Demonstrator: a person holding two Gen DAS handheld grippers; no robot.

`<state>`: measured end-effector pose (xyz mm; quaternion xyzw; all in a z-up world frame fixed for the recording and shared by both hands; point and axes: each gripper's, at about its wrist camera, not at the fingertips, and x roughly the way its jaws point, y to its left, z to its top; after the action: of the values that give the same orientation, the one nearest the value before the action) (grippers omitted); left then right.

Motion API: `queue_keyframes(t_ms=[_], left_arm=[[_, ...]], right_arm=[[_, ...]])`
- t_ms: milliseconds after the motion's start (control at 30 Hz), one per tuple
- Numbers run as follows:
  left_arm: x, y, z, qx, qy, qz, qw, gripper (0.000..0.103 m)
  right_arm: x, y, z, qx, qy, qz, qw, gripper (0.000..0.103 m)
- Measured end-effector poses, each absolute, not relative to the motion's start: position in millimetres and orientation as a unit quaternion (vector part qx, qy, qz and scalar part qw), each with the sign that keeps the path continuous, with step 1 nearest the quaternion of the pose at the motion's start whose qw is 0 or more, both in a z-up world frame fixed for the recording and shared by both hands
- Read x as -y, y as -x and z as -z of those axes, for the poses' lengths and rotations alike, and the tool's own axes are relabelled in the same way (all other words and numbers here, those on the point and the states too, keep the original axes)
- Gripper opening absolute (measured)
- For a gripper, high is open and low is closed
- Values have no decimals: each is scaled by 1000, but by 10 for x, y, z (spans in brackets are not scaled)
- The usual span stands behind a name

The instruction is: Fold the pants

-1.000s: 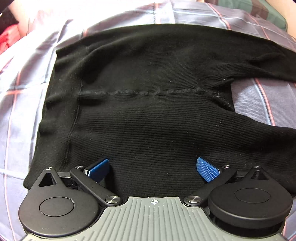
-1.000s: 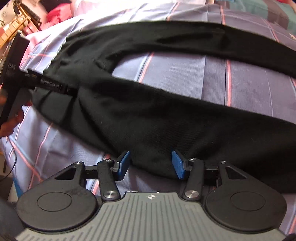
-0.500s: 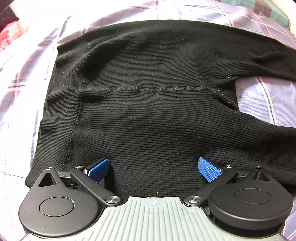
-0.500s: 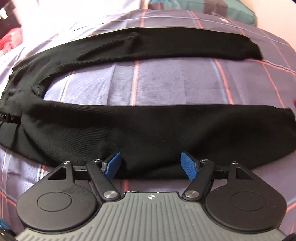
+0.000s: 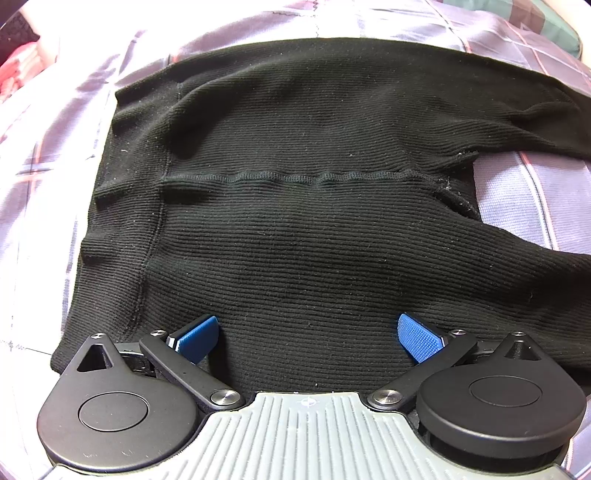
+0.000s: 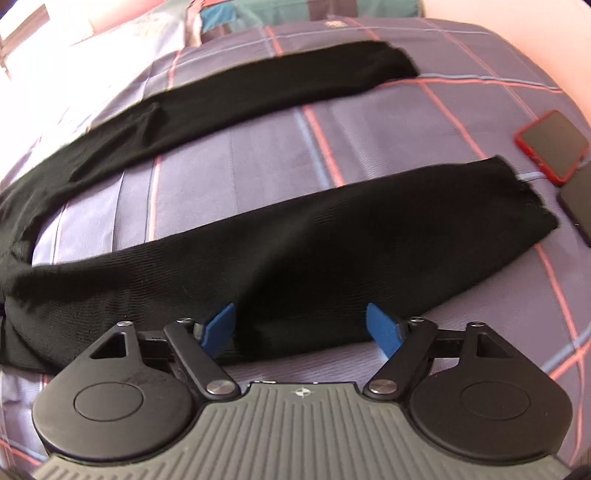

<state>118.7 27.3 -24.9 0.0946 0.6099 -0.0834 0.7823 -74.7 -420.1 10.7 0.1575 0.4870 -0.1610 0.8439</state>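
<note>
Black ribbed pants (image 5: 295,221) lie flat on a purple plaid bedsheet (image 5: 55,184). The left wrist view shows the waist and seat, with the waistband at the left. My left gripper (image 5: 308,338) is open, hovering at the near edge of the seat. In the right wrist view the two legs lie spread apart: the near leg (image 6: 295,251) and the far leg (image 6: 258,92), with bare sheet (image 6: 240,155) between them. My right gripper (image 6: 304,328) is open, its blue pads straddling the near leg's front edge.
A red-cased phone (image 6: 552,146) and a dark device (image 6: 580,206) lie on the sheet just beyond the near leg's cuff at the right. A teal plaid pillow (image 6: 295,11) sits at the head of the bed. A pink wall is at the right.
My right gripper has slid right along the near leg, from near the crotch toward the cuff, and opened wider. My left gripper moved slightly closer over the seat and stays open.
</note>
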Motion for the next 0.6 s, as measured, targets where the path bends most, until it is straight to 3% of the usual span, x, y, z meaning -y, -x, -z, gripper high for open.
queue_keyframes(t_ms=[100, 233, 333, 500, 600], left_arm=[[-280, -1194, 256, -611, -94, 82, 782, 103], [-271, -1213, 268, -613, -95, 81, 780, 103], [-270, -1235, 275, -614, -94, 81, 779, 103], [-274, -1248, 286, -615, -94, 79, 779, 103], [-260, -1252, 288, -616, -95, 77, 779, 103]], right_arm=[[4313, 757, -145, -453, -179, 179, 855, 79], [4426, 695, 83, -495, -159, 179, 835, 78], [4449, 863, -54, -484, -151, 192, 840, 74], [4943, 1147, -131, -400, -270, 300, 823, 77], [5141, 1108, -12, -385, -308, 352, 795, 69]])
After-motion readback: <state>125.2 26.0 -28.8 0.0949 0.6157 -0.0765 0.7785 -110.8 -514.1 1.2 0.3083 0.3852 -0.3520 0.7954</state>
